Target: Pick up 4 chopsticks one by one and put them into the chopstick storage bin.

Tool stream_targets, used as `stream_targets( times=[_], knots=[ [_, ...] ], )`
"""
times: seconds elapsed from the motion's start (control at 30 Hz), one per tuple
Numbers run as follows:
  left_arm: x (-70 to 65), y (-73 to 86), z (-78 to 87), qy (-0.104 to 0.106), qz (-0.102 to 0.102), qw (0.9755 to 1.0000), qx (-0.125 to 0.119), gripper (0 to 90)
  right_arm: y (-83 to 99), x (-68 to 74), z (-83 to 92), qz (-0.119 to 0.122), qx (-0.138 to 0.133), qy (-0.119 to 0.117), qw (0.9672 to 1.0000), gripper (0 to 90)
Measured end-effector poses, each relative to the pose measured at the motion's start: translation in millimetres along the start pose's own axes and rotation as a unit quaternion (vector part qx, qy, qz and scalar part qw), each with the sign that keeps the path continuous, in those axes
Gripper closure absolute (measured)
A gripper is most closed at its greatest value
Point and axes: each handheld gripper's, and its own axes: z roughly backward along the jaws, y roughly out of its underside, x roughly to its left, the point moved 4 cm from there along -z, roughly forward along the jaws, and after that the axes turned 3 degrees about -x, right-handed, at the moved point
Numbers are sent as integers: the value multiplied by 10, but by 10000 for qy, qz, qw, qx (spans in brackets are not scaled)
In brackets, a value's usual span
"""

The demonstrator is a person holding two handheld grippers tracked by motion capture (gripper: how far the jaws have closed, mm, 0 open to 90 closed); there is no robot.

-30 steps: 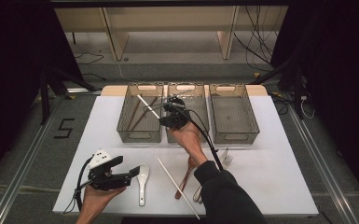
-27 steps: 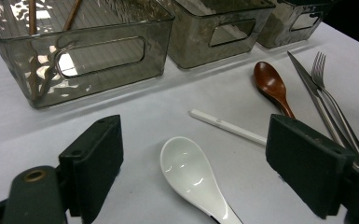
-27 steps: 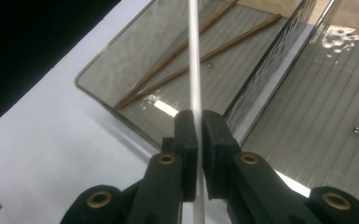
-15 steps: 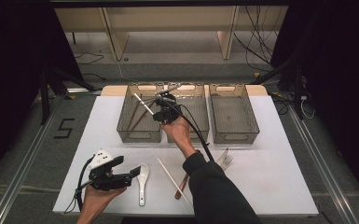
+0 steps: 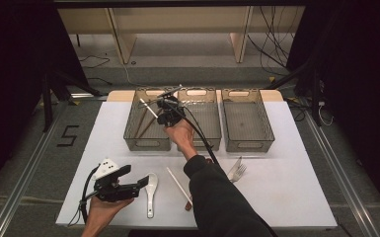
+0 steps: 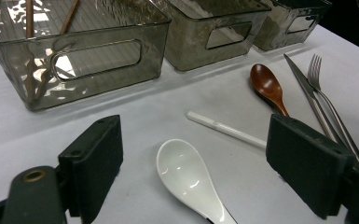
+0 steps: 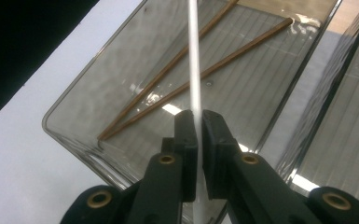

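Tongs, right (image 7: 196,128): pressed together on my white chopstick (image 7: 194,60); I hold them over the near part of the left bin (image 5: 134,136), and the stick runs up and away from the pads, slanting above the bin's floor.
Tongs, left (image 6: 196,168): spread wide, nothing between the pads; I hold them low over the near left part of the bench (image 5: 286,187), with the white soup spoon (image 6: 189,179) lying on the bench between and ahead of them.
White chopstick, held: seen from above (image 5: 147,107) it sticks out from the right tongs (image 5: 165,112) toward the left, over the left bin.
Left bin, contents: two brown chopsticks (image 7: 168,88) lying on the ribbed floor, close together at one end and fanning apart toward the far end.
Middle bin (image 5: 212,143): just beside the left bin; my right hand (image 5: 180,133) reaches across its near left corner.
Right bin (image 5: 247,143): last in the row, apart from both hands.
Second white chopstick (image 6: 226,129): flat on the bench, just beyond the soup spoon.
Brown wooden spoon (image 6: 266,87): on the bench, right of that chopstick, bowl toward the bins.
Knife (image 6: 307,91) and fork (image 6: 326,100): side by side, right of the brown spoon.
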Motion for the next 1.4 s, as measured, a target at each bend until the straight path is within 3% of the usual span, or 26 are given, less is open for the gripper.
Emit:
stream_targets(
  times=[0.53,0.6,0.67,0.77,0.87,1.1,1.4],
  knots=[
    [-17,-6,2,37,6,10000,-5,184,-54,19,-120,-7,38,135,9999,845],
    [-20,-7,3,41,12,10000,-7,185,-71,35,-143,16,36,42,10000,801],
    [-21,-8,4,47,16,10000,-11,185,-86,52,-174,12,120,-82,9999,655],
    [-18,-11,10,43,-2,10000,-26,185,-123,74,-134,48,-80,-142,9999,671],
    [-23,-9,6,42,10,10000,-18,185,-131,83,-85,61,-88,-234,9997,630],
    [-27,-9,5,42,9,10000,-2,185,-110,71,5,283,11,-356,9990,586],
    [-34,-10,2,42,15,10000,-12,185,-23,67,110,547,178,-523,9970,598]
  ],
)
